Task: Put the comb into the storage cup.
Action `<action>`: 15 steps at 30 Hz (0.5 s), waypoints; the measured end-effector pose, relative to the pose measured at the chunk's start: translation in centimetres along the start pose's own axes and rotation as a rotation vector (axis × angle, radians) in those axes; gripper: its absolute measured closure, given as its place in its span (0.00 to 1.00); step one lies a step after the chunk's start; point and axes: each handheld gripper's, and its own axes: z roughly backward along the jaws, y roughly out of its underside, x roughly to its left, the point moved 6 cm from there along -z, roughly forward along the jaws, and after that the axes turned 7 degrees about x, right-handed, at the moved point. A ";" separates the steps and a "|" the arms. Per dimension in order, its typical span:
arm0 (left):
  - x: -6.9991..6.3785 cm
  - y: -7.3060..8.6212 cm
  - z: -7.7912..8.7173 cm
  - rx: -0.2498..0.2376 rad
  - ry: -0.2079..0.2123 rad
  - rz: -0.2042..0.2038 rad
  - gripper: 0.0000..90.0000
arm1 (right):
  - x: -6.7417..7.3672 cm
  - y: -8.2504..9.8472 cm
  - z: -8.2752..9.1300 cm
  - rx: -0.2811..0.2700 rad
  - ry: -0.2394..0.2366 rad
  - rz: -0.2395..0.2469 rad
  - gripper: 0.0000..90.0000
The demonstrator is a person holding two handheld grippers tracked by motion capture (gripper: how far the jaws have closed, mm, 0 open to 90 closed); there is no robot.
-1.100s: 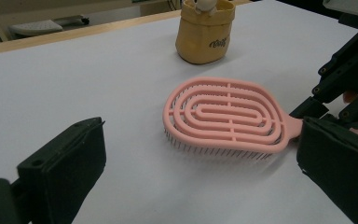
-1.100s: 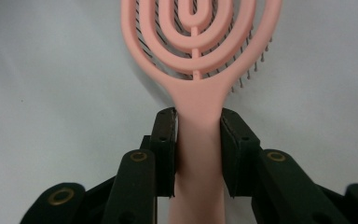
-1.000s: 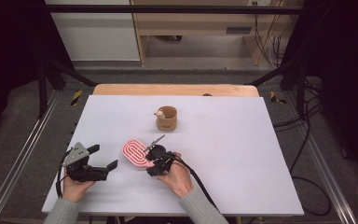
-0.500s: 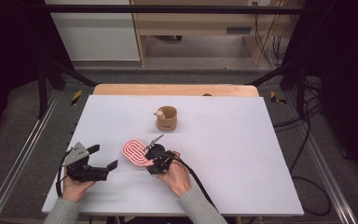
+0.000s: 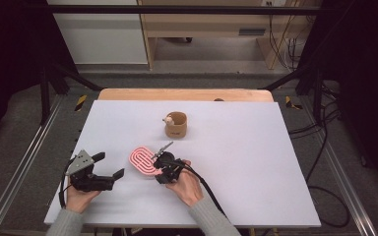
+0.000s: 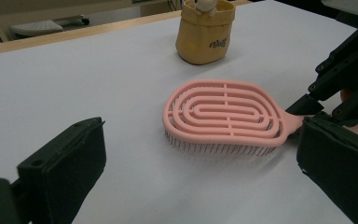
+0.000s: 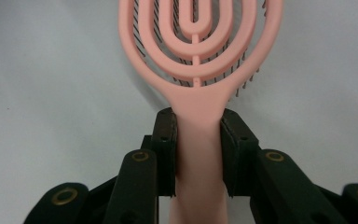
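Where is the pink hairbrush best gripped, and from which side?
By its handle, from the end nearest the person: the pink hairbrush lies bristles down, and its narrow solid handle fits between the jaws, as the right gripper shows. The slotted oval head is too wide.

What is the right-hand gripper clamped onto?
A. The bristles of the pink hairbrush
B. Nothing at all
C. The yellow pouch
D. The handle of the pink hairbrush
D: in the right gripper view, the right gripper has its two black jaws pressed against either side of the pink hairbrush handle.
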 end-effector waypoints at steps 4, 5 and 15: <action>0.0 0.0 0.0 -0.001 0.003 0.001 0.01 | 0.0 0.0 0.4 -0.022 -0.015 -0.002 0.78; 0.0 0.0 0.0 -0.003 0.004 0.002 0.01 | -0.1 -0.1 0.6 -0.027 -0.022 0.002 0.78; -0.3 -0.3 0.2 -0.011 0.019 0.007 0.01 | -0.6 0.3 2.8 -0.096 -0.053 0.030 0.78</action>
